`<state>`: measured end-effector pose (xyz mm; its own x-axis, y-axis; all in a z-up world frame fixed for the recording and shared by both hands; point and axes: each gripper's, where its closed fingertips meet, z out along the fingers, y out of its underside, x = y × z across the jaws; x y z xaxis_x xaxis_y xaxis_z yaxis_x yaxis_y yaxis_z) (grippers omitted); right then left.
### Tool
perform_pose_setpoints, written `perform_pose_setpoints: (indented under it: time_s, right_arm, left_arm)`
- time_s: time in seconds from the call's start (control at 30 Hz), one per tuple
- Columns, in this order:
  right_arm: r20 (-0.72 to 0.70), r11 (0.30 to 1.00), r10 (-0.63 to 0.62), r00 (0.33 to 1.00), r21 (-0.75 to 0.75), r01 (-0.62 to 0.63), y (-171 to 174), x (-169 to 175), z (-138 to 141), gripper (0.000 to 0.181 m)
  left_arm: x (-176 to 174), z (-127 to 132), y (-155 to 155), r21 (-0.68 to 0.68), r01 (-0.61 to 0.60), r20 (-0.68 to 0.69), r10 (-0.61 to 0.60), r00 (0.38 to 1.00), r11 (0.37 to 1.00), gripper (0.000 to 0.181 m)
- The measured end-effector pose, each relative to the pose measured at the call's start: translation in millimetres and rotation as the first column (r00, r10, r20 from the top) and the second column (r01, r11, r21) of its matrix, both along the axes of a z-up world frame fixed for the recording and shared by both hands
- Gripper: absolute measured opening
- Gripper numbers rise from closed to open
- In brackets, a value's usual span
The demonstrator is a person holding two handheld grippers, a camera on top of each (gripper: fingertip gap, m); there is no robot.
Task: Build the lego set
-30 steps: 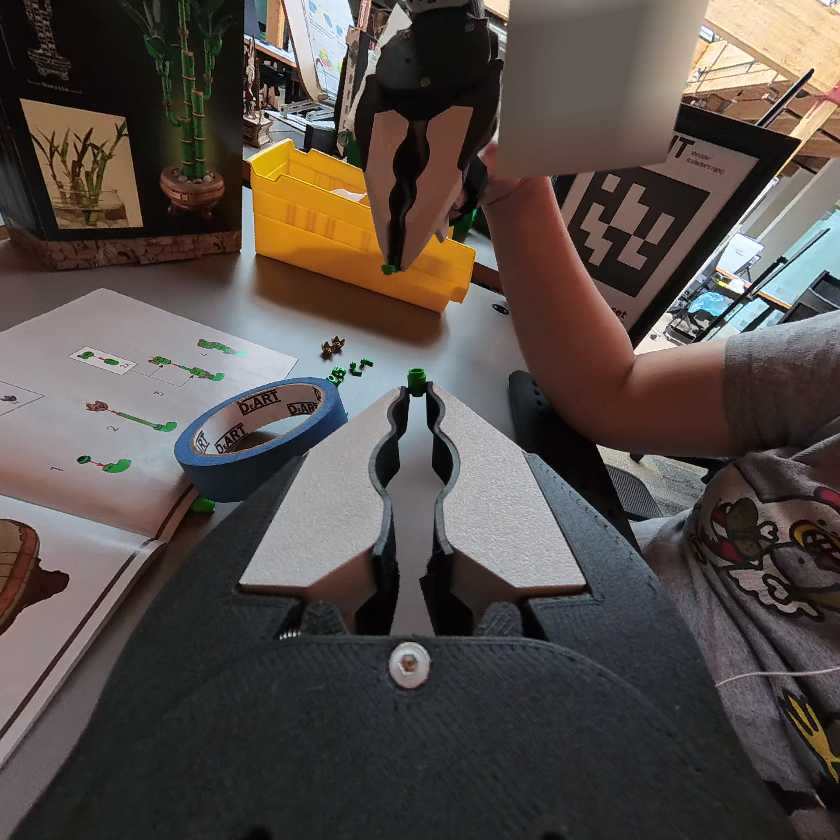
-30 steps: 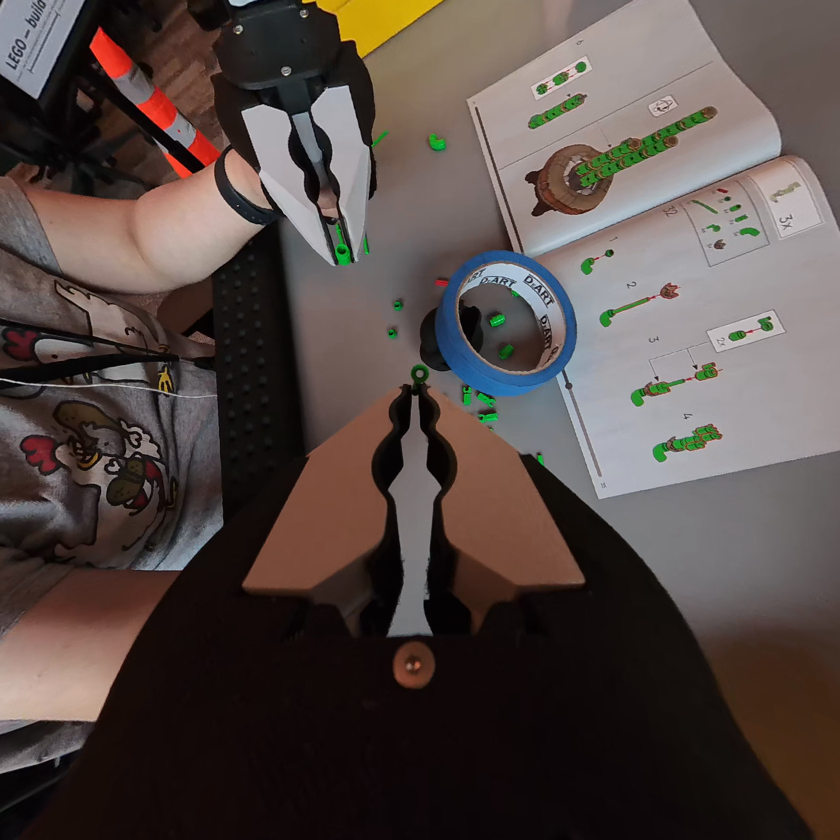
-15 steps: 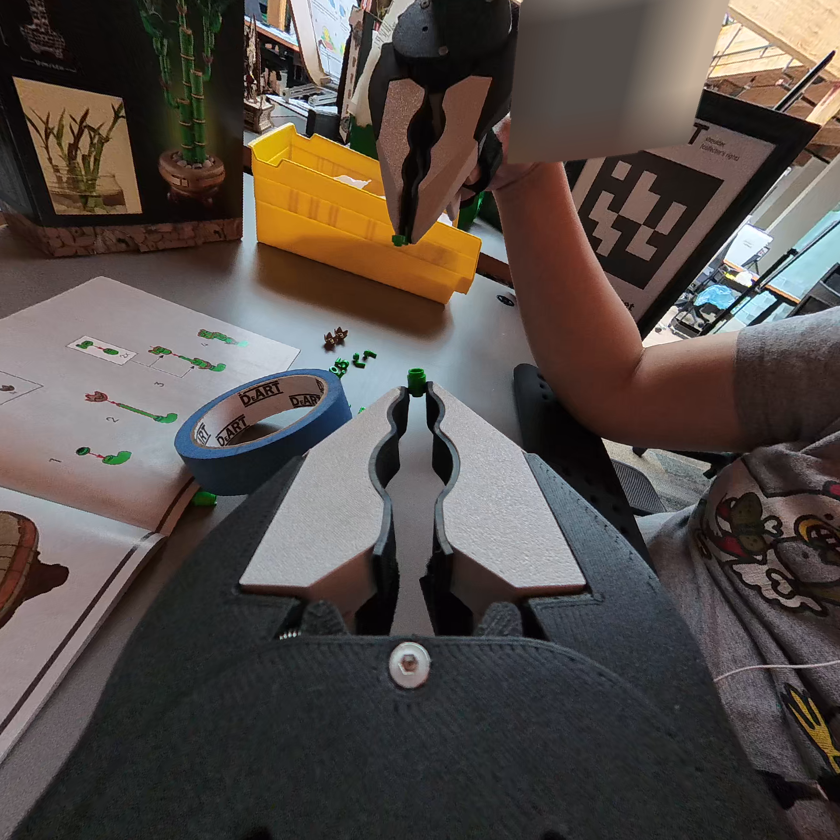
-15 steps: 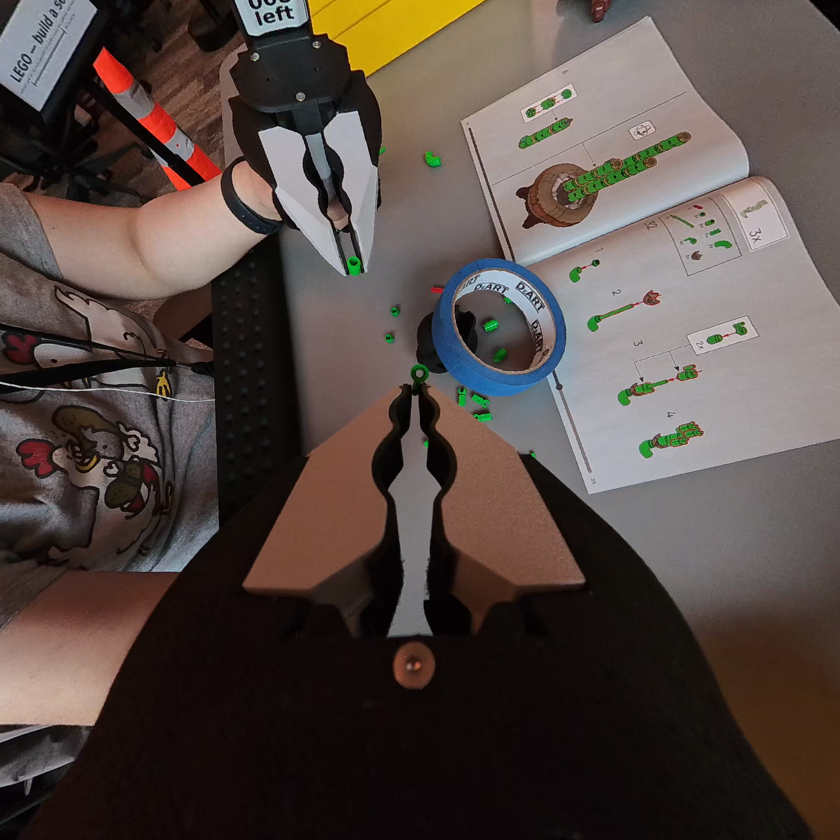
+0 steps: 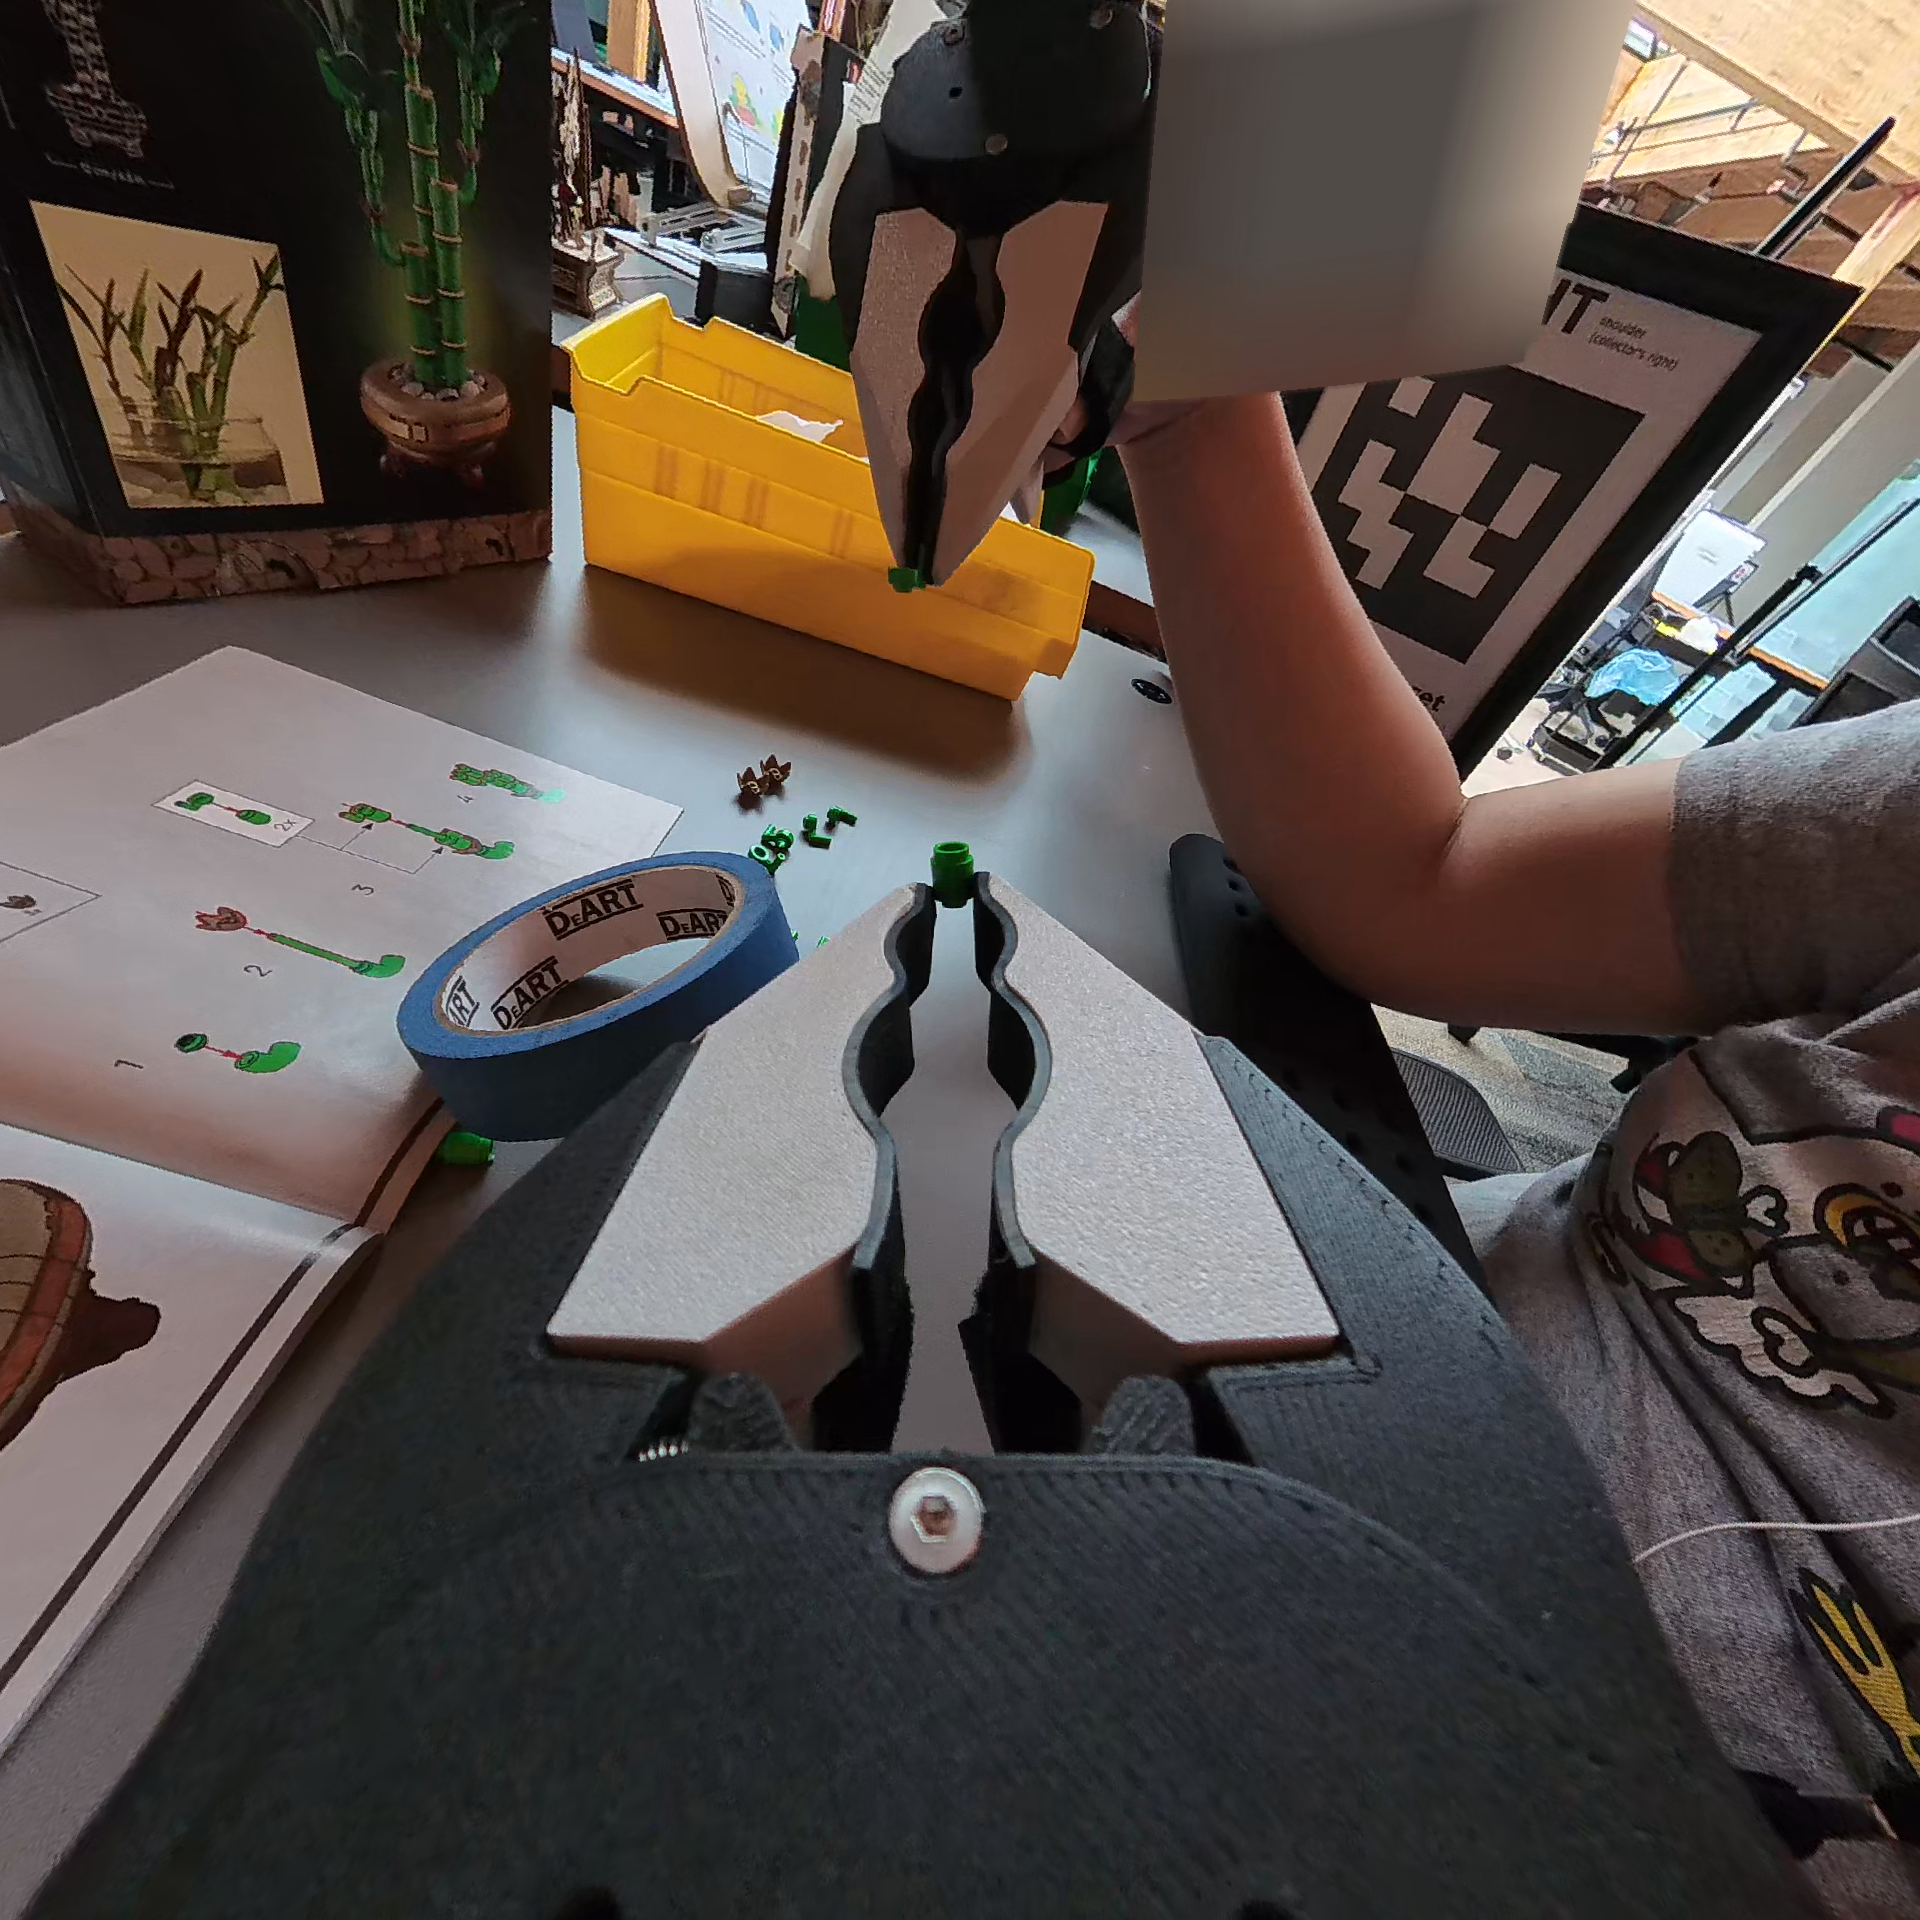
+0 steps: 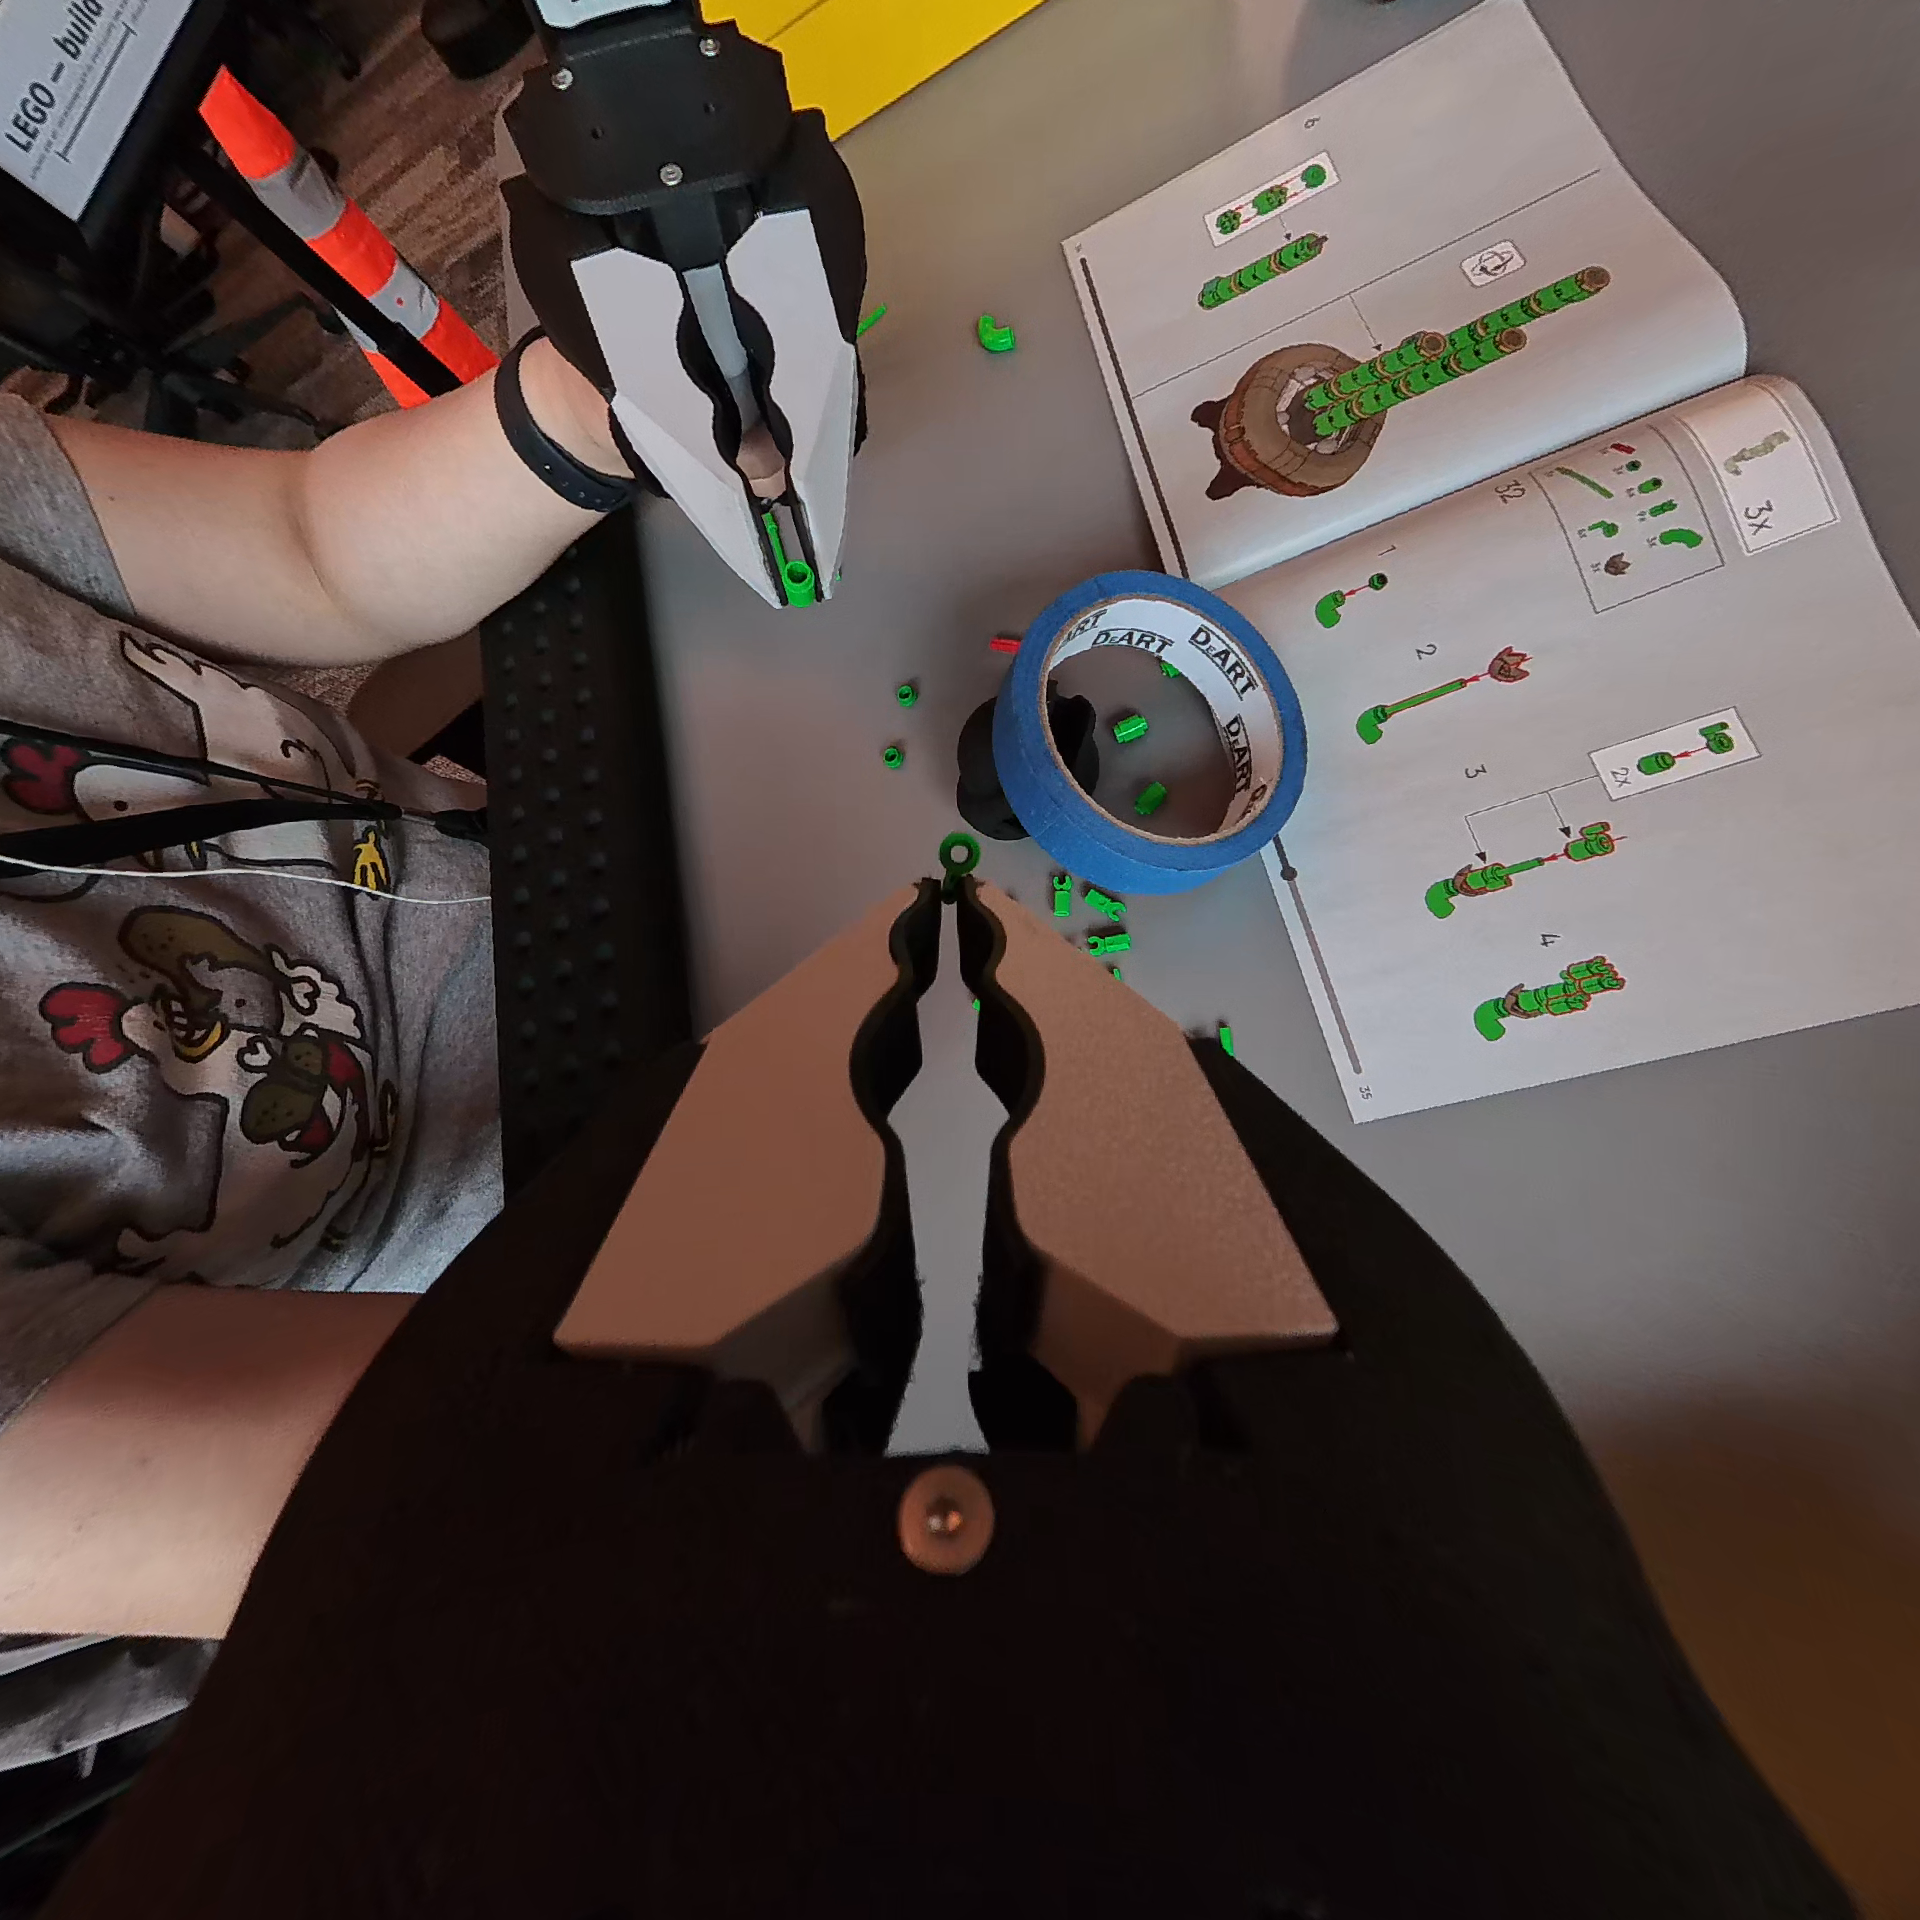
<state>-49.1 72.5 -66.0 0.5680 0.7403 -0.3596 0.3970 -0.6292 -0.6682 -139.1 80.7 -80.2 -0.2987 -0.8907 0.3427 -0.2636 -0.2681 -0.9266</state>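
Observation:
My left gripper (image 5: 951,894) is shut on a small green round piece (image 5: 951,862) held above the grey table (image 5: 623,665). It also shows in the right wrist view (image 6: 800,594), where the green piece (image 6: 797,575) has a thin green rod behind it between the fingers. My right gripper (image 6: 956,886) is shut on a small green ring piece (image 6: 958,854). In the left wrist view it hangs tips-down (image 5: 914,575) above and beyond my left gripper, with its piece (image 5: 904,580) at the tips. The two grippers are apart.
A blue tape roll (image 6: 1132,852) lies by the open instruction booklet (image 6: 1558,831). Loose green pieces (image 6: 1091,909) lie inside and around the roll, and brown pieces (image 5: 764,779) lie farther back. A yellow bin (image 5: 790,520) and the set's box (image 5: 260,260) stand behind. A black perforated mat (image 6: 566,831) is at the table edge. Tip to tip, the grippers are about 10 cm apart.
The right gripper rose a little, then came slightly back down. The left gripper shifted slightly toward it. Both stay shut on their green pieces.

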Motion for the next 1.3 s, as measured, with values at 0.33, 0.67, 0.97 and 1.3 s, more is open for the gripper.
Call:
perform_pose_setpoints:
  time_s: [0.33,0.67,0.97,1.3]
  right_arm:
    - [-0.001,1.0,0.008,1.0,0.001,-0.008,-2.1,-0.7,1.0,0.001]
    - [-0.003,1.0,0.024,1.0,-0.009,-0.024,-3.7,-2.7,-0.4,0.001]
    - [0.075,0.997,0.073,0.994,-0.022,-0.071,-6.4,-24.4,1.9,0.001]
    - [0.096,0.985,0.169,0.981,-0.001,-0.17,-18.3,-45.8,9.6,0.001]
  left_arm:
    - [0.3,-0.6,-0.4,0.001,0.001,-0.003,-0.001,1.0,1.0,0.005]
    - [1.9,-4.4,-1.7,-0.004,0.008,-0.015,-0.008,1.0,1.0,0.005]
    - [3.3,-4.7,-5.6,0.001,0.02,-0.02,-0.02,1.0,1.0,0.005]
    - [4.8,-4.9,-10.1,0.008,0.035,-0.024,-0.035,0.999,0.999,0.005]
